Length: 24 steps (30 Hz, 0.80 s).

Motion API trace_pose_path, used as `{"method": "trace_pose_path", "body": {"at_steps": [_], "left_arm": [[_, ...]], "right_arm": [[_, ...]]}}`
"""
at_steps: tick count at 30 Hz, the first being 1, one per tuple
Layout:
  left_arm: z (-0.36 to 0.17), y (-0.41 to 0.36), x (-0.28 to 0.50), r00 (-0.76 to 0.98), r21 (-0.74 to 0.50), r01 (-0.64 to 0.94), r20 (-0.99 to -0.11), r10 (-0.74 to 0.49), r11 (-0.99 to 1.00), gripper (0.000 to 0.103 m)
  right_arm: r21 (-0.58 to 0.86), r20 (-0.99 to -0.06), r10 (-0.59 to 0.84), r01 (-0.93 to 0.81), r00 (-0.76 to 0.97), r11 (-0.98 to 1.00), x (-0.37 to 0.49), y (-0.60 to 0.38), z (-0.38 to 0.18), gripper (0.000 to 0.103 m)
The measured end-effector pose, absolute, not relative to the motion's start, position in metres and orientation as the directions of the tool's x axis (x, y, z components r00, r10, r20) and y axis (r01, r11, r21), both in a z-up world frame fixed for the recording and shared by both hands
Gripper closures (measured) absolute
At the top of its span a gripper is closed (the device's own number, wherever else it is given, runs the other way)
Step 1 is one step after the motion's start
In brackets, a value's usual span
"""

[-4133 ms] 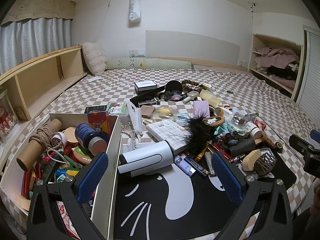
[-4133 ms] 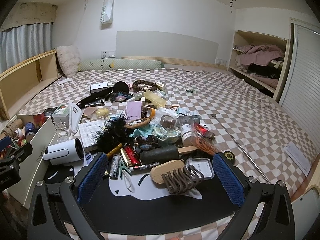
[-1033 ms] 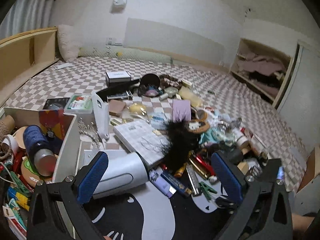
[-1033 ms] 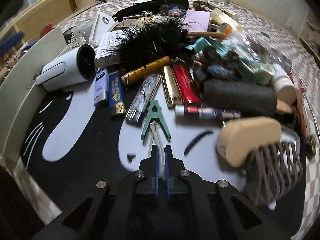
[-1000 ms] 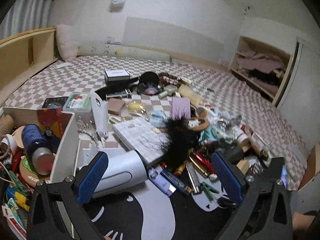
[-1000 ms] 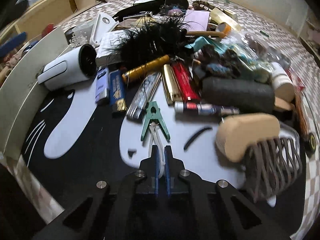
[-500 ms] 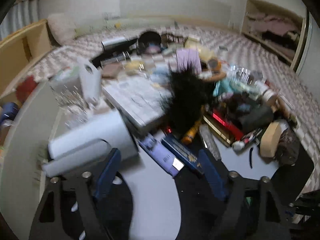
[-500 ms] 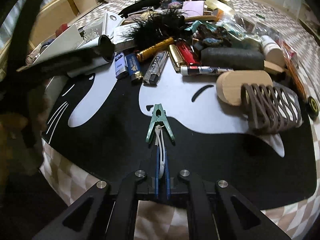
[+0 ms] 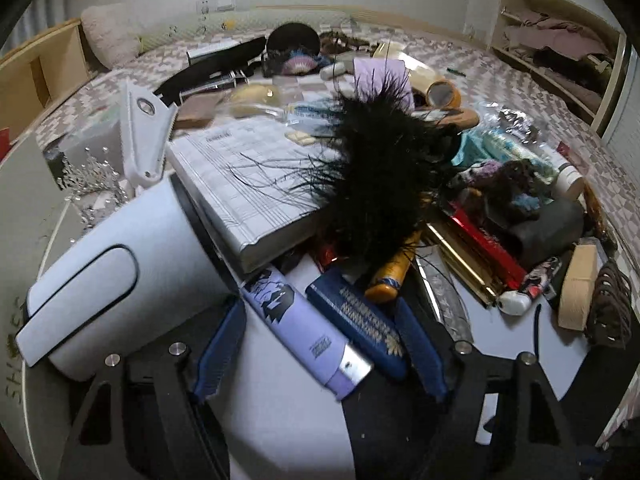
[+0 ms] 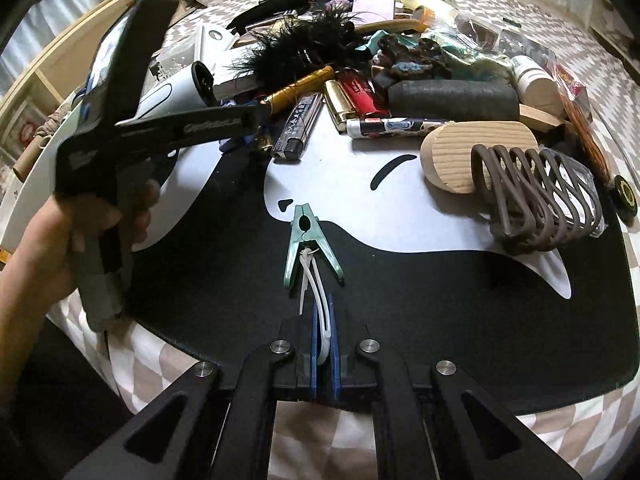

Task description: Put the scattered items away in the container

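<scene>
My left gripper [image 9: 320,314] is low over the black-and-white mat, pointing steeply down. Its blue pads straddle two lighters lying side by side, a purple lighter [image 9: 304,328] and a dark blue lighter [image 9: 356,320]. The right pad sits against the blue lighter's end. A gap shows at the left pad, so nothing is gripped. My right gripper [image 10: 322,344] is shut on the white tie [image 10: 316,300] of a green clothespin [image 10: 310,244], near the mat's front edge. The white container [image 10: 40,168] stands at the left.
A white cylindrical device [image 9: 120,276] lies just left of the lighters. A notebook [image 9: 240,184], a black feather duster [image 9: 384,172], more lighters [image 10: 352,96], a wooden brush [image 10: 476,148] and a brown hair claw [image 10: 540,196] crowd the mat's far side. A hand [image 10: 52,248] holds the left gripper.
The left gripper has dropped toward the two lighters and its jaws have narrowed around them. The right gripper has drawn the clothespin back toward the mat's near edge.
</scene>
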<state>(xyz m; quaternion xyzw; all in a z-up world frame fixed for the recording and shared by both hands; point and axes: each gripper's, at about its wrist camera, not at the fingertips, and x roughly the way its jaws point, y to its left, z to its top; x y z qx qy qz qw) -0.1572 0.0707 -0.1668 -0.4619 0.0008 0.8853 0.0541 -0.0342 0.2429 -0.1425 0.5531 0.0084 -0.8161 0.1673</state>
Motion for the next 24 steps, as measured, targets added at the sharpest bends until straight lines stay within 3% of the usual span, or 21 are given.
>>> {"method": "trace_pose_path", "body": {"at_steps": [5, 12, 15, 24], "left_arm": [[-0.168, 0.068, -0.154, -0.563, -0.062, -0.106, -0.819, 0.111, -0.992, 0.028], [-0.164, 0.046, -0.14, -0.555, -0.12, -0.104, -0.817, 0.158, -0.987, 0.056], [-0.163, 0.04, -0.131, -0.554, -0.101, -0.115, -0.819, 0.149, -0.988, 0.079], [-0.159, 0.029, -0.1, -0.503, -0.16, -0.167, -0.835, 0.224, -0.973, 0.081]], "right_arm": [[0.179, -0.904, -0.269, 0.279, -0.331, -0.943, -0.033, 0.246, -0.142, 0.097], [0.178, -0.903, -0.271, 0.283, -0.334, -0.942, -0.035, 0.259, -0.143, 0.097], [0.177, -0.903, -0.269, 0.28, -0.334, -0.943, -0.035, 0.263, -0.142, 0.097], [0.174, -0.903, -0.265, 0.278, -0.337, -0.945, -0.028, 0.275, -0.14, 0.097]]}}
